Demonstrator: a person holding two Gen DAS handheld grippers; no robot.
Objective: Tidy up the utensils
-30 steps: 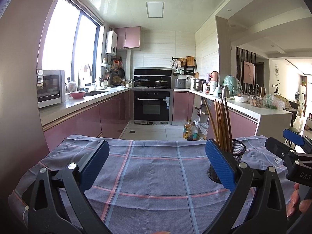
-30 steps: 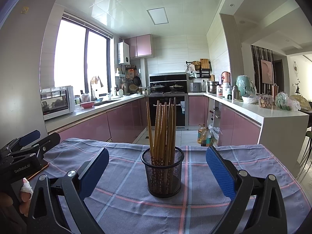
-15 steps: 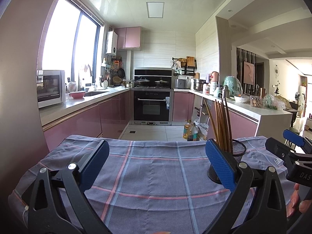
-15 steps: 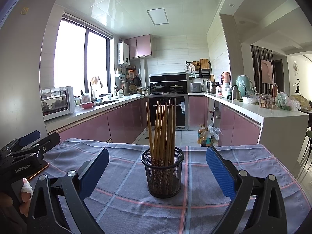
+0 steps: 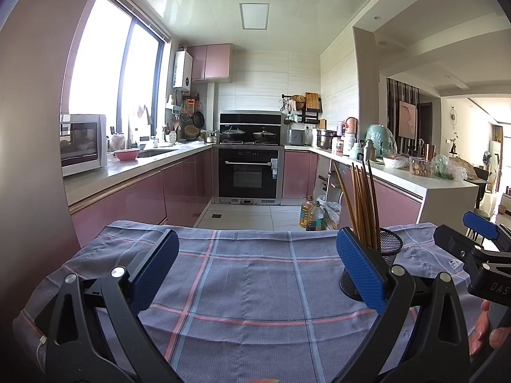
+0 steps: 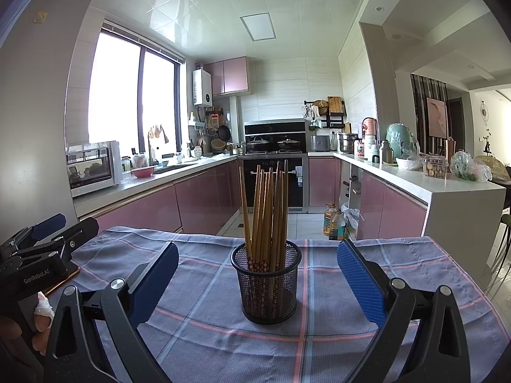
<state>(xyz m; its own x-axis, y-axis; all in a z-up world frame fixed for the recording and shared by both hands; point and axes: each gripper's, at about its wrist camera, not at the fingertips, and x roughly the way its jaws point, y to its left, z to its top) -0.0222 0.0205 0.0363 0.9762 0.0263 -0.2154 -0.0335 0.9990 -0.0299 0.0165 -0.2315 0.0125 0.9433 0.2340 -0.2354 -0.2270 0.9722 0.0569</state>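
Looking forward from two handheld grippers over a table draped in a blue-grey checked cloth [image 6: 322,344] with pink and pale blue lines, a pink-cabinet kitchen fills the background. At far left on the counter sits a white microwave [image 5: 83,143], and just to its right a pink bowl [image 5: 126,154] whose contents cannot be made out. At the middle of the back wall is a black built-in oven [image 5: 248,175], with two lidded pots [image 5: 233,134] on the hob above it. On the table, the left gripper [image 5: 257,266] hovers above bare cloth with its blue-padded jaws spread wide apart and nothing between them. The right gripper [image 6: 258,279] is likewise spread wide, holding nothing; its two blue pads stand either side of a black wire mesh cup [image 6: 266,284] without touching it. The mesh cup stands upright on the cloth near the table's middle and holds a bunch of brown wooden chopsticks [image 6: 266,214], which stand nearly upright with their tips fanned slightly outward, patterned ends down in the cup. From the left wrist view the same cup appears partly hidden behind the left gripper's right-hand pad. On the floor beyond the table stand two bottles of yellow cooking oil [image 5: 311,216]. At right, the white counter carries a clear tub [image 6: 433,166] of small pale round items and a bag of greens [image 6: 467,166].
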